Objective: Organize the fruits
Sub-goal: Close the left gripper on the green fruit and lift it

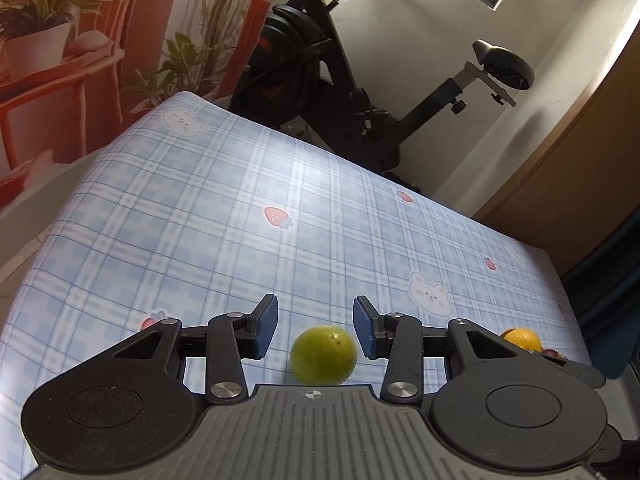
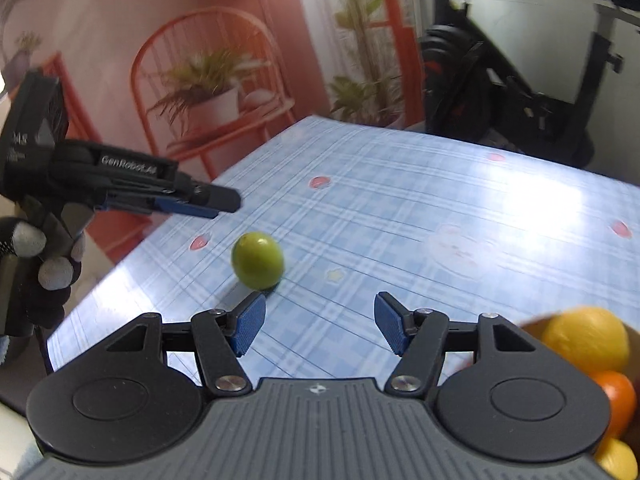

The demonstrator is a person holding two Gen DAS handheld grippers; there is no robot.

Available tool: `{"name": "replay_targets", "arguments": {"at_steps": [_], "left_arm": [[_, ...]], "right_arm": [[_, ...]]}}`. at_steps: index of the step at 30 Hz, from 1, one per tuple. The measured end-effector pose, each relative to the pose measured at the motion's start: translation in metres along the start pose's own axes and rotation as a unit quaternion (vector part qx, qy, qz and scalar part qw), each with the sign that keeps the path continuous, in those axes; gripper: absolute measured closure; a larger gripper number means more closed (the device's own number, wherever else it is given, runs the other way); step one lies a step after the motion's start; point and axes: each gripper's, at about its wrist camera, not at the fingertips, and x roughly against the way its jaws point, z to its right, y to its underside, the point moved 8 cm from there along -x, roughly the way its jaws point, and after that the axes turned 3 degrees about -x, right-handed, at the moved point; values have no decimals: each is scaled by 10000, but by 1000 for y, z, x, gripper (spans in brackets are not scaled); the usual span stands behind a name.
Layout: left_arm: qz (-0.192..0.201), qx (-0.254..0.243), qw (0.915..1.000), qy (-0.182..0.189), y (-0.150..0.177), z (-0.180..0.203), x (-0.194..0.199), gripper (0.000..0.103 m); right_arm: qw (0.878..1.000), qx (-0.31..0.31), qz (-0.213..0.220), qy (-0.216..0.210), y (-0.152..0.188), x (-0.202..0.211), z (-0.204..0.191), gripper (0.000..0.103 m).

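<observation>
Green fruit (image 1: 323, 354) sits alone on the bench (image 1: 248, 184), on the blue plaid cloth with bear and strawberry prints. In the left wrist view it lies low in frame, between the left tool's (image 1: 316, 326) two blue pads but nearer the tool body than the tips; the pads stand apart and clear of it, gap visible on both sides. Nothing gripped.

Right wrist view shows the same green fruit (image 2: 258, 260) from the side, with the left tool (image 2: 212, 204) hovering above and to its left, angled down toward it, not touching. A gloved hand (image 2: 44, 264) holds that tool's grip at the left edge of frame.

Right tool (image 2: 320, 326): jaws apart, nothing between them, only bare cloth underneath. The green fruit is ahead and to the left of its left pad, separate from it.

More fruit at the right side: a yellow fruit (image 2: 586, 338) on top, an orange fruit (image 2: 618, 400) below it, another yellow one (image 2: 618, 460) at the bottom corner, apparently in a brownish container whose rim (image 2: 536, 322) is blurred. The left wrist view catches an orange-yellow fruit (image 1: 522, 338) behind the tool's right arm.

Background: exercise bike (image 1: 320, 72) beyond the bench's far edge, wall mural (image 2: 208, 80) with red chair and potted plants.
</observation>
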Motion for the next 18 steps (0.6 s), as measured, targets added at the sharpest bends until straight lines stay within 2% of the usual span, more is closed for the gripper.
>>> {"name": "replay_targets", "arguments": {"at_steps": [2,8,18], "left_arm": [[-89,84,9997,193,2,-1,-5,68],[-136,313,9990,292,6,-13,-14,68],[-172,849,9935,742,22,-26,-23,69]], "right_arm": [[9997,256,-58,-25,-3,-9,-9,39],[9945,1008,-249,-122,-2,-44,-35,39],[9909,1271,-366,-229,9,-74,-48,44]]}}
